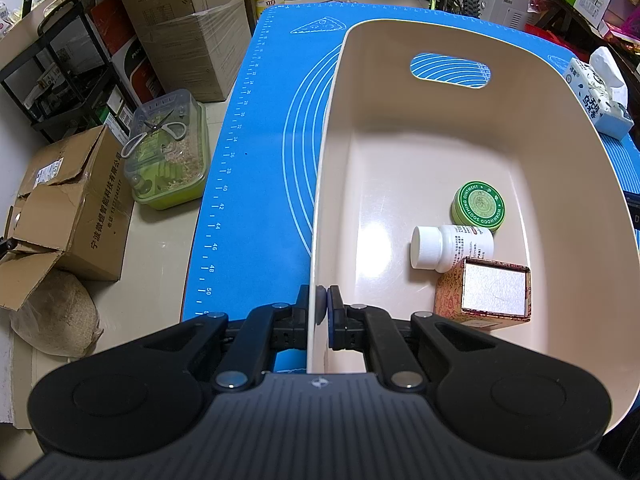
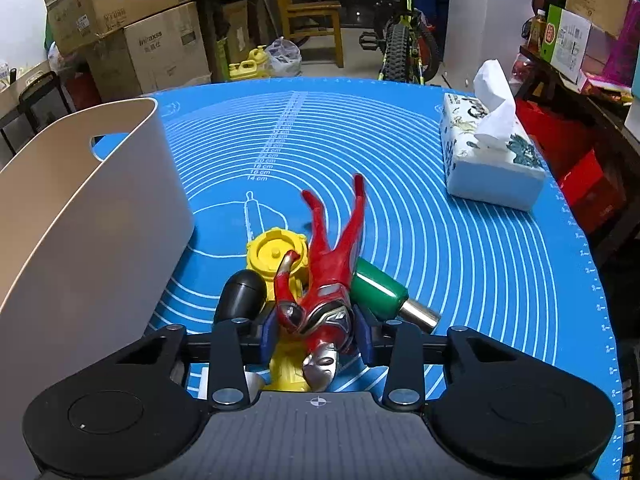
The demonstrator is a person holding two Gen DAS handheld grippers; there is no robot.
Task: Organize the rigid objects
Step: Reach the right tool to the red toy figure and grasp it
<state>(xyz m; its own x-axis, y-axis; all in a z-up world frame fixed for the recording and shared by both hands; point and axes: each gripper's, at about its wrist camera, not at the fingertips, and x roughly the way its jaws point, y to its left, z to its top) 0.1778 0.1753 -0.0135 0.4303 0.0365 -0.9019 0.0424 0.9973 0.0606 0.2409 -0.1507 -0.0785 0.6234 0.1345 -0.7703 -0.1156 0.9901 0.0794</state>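
Observation:
A cream plastic bin (image 1: pixel 420 40) stands on the blue mat (image 1: pixel 260 160). In it lie a green ointment tin (image 1: pixel 480 207), a white pill bottle (image 1: pixel 448 247) and a small patterned box (image 1: pixel 490 294). My left gripper (image 1: pixel 322 304) is shut on the bin's near wall. In the right wrist view my right gripper (image 2: pixel 316 330) is shut on the torso of a red and silver hero figure (image 2: pixel 332 268), its legs pointing away. Beside and under it lie a yellow toy (image 2: pixel 276 254), a black capsule-shaped object (image 2: pixel 244 292) and a green bottle (image 2: pixel 380 290). The bin (image 2: pixel 80 220) is to the left.
A tissue pack (image 2: pixel 488 160) sits at the mat's far right and also shows in the left wrist view (image 1: pixel 600 96). Left of the table, on the floor, are cardboard boxes (image 1: pixel 68 212) and a green-lidded container (image 1: pixel 168 152). A bicycle (image 2: pixel 404 40) and a chair stand beyond the table.

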